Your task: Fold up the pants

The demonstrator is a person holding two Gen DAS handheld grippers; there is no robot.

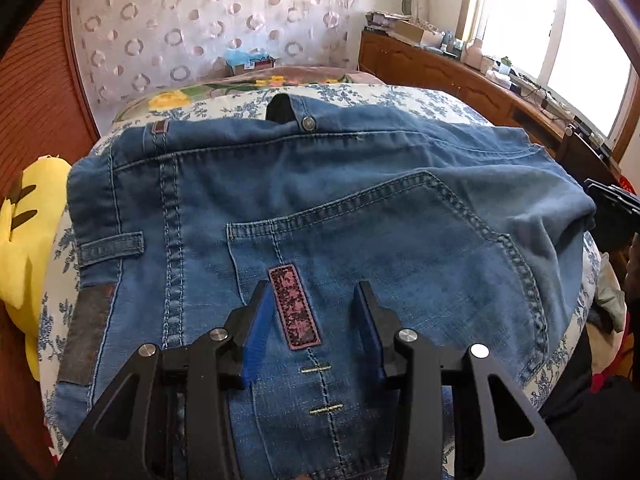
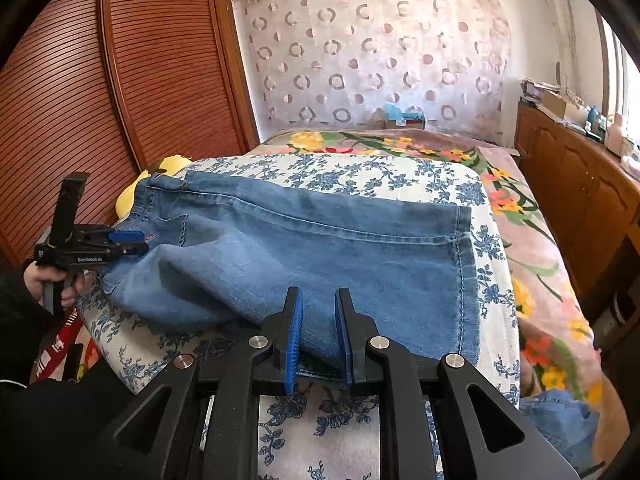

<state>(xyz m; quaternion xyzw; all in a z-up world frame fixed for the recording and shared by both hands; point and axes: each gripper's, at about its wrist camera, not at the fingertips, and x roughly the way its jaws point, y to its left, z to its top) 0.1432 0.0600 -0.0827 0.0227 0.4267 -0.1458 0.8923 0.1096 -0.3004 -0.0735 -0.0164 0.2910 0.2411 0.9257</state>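
Blue jeans (image 1: 360,208) lie flat on a blue-flowered white cushion (image 1: 400,96), back pocket up, with a pink patch (image 1: 294,308) on the pocket. My left gripper (image 1: 314,292) is open just above that pocket, and the patch shows between its blue pads. In the right wrist view the jeans (image 2: 320,240) stretch from the waist at the left to the leg hem (image 2: 464,264) at the right. My right gripper (image 2: 320,320) is shut on the near folded edge of the leg. A hand holds the left gripper (image 2: 140,242) over the waist end.
A yellow plush toy (image 1: 28,240) lies left of the cushion by slatted wooden doors (image 2: 80,100). The bed's flowered blanket (image 2: 540,280) spreads beyond and to the right. A cluttered wooden cabinet (image 2: 580,184) stands along the right. More denim (image 2: 560,420) lies at the lower right.
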